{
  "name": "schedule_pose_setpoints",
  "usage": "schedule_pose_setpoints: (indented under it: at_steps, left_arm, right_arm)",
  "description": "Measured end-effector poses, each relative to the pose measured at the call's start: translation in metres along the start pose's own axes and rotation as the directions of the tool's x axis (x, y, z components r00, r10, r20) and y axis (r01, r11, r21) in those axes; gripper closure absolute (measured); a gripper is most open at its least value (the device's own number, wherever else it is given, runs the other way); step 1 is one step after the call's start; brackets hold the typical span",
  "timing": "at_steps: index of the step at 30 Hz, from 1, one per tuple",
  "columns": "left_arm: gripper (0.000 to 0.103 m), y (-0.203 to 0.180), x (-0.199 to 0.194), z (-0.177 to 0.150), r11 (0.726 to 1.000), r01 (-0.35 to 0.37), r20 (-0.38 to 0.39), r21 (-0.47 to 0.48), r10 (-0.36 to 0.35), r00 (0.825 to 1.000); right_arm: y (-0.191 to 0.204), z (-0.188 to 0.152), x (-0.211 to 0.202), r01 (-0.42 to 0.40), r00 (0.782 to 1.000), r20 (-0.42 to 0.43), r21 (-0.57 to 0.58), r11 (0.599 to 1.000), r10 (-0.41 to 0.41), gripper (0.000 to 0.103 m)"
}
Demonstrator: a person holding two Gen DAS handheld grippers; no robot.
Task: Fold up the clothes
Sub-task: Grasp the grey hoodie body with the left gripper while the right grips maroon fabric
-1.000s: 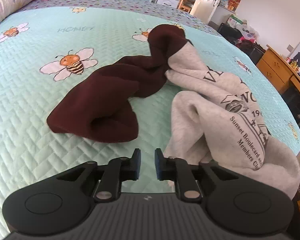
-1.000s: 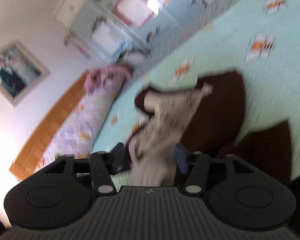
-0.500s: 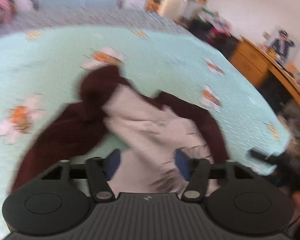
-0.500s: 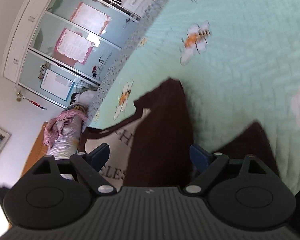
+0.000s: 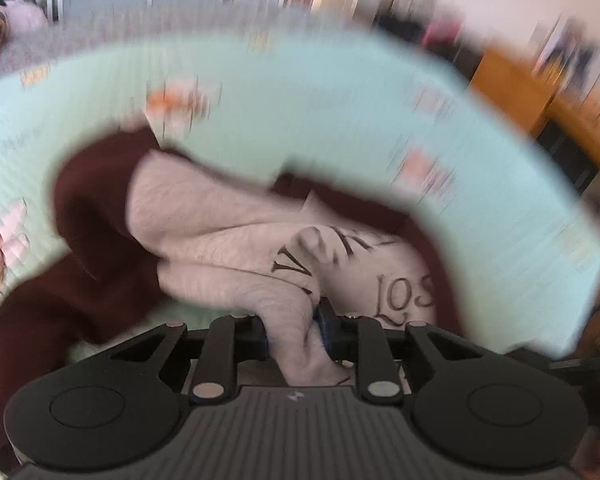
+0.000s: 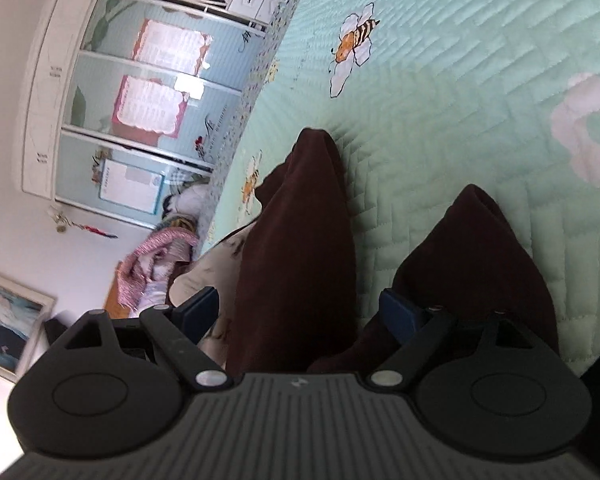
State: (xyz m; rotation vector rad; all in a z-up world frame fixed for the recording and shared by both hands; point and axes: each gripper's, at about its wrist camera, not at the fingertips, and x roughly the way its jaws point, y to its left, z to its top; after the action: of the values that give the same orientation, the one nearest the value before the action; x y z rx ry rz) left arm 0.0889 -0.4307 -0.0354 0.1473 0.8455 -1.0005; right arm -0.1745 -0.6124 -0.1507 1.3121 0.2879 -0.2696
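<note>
1. Sweatshirt (image 5: 228, 216), grey body with dark brown sleeves and black lettering, lies crumpled on the mint bee-print bedspread (image 5: 340, 112), near its close edge.
2. Left tongs (image 5: 292, 332) have just been closing and now pinch a thick bunch of the grey cloth between narrow jaws; the left view is smeared by motion.
3. Right tongs (image 6: 300, 312) stand wide, their jaws having just been opening, with a brown sleeve (image 6: 300, 240) running up between the pads, which do not press on it. A 2nd brown sleeve (image 6: 476, 256) lies just beside the right pad.
4. Folding has not really begun, I judge: the garment is still twisted and needs spreading flat first.
5. Risk 1: the left pinch holds a bunched wad, so a pull may drag several layers together and tighten the twist instead of opening it.
6. Risk 2: if the right tongs shut where they are, they may catch only part of the sleeve, and it could slip out under tension.
7. Risk 3: the garment sits near the bed's edge, so a hard tug toward the person may slide it off.
</note>
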Motion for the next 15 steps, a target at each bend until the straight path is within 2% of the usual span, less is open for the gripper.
schedule_pose_setpoints:
  at_steps: [2,4,6,8,11,14,15]
  left_arm:
    - [0.081,-0.002,-0.052,-0.002,0.997,0.079,0.099,0.003,-0.079,0.992]
    - [0.082,-0.004,-0.099,-0.010,0.989,0.145,0.179,0.033,-0.149,0.973]
    - [0.082,0.000,-0.124,-0.028,0.985,0.161,0.206,0.062,-0.171,0.964]
    - [0.081,0.018,-0.124,-0.054,0.987,0.159,0.168,0.016,-0.159,0.973]
    - [0.080,0.045,-0.097,-0.103,0.989,0.116,0.036,-0.090,-0.113,0.993]
    - [0.077,0.058,-0.069,-0.144,0.991,0.053,-0.081,-0.126,-0.064,0.995]
    - [0.069,0.062,-0.064,-0.153,0.988,0.032,-0.100,-0.148,-0.047,0.994]
  right_arm:
    - [0.000,-0.001,-0.002,-0.008,1.000,0.016,0.010,1.000,0.008,0.015]
    - [0.002,-0.003,-0.003,-0.002,1.000,0.030,0.004,1.000,0.002,0.015]
    - [0.007,-0.006,-0.004,0.006,0.999,0.039,-0.019,1.000,-0.005,0.015]
    - [0.013,-0.010,-0.002,0.014,0.999,0.038,-0.044,0.999,-0.012,0.015]
    - [0.026,-0.017,0.004,0.059,0.998,0.034,-0.095,0.994,-0.056,0.015]
    - [0.043,-0.025,0.008,0.101,0.995,0.041,-0.165,0.981,-0.096,0.015]
    - [0.051,-0.028,0.009,0.118,0.993,0.052,-0.194,0.974,-0.110,0.015]
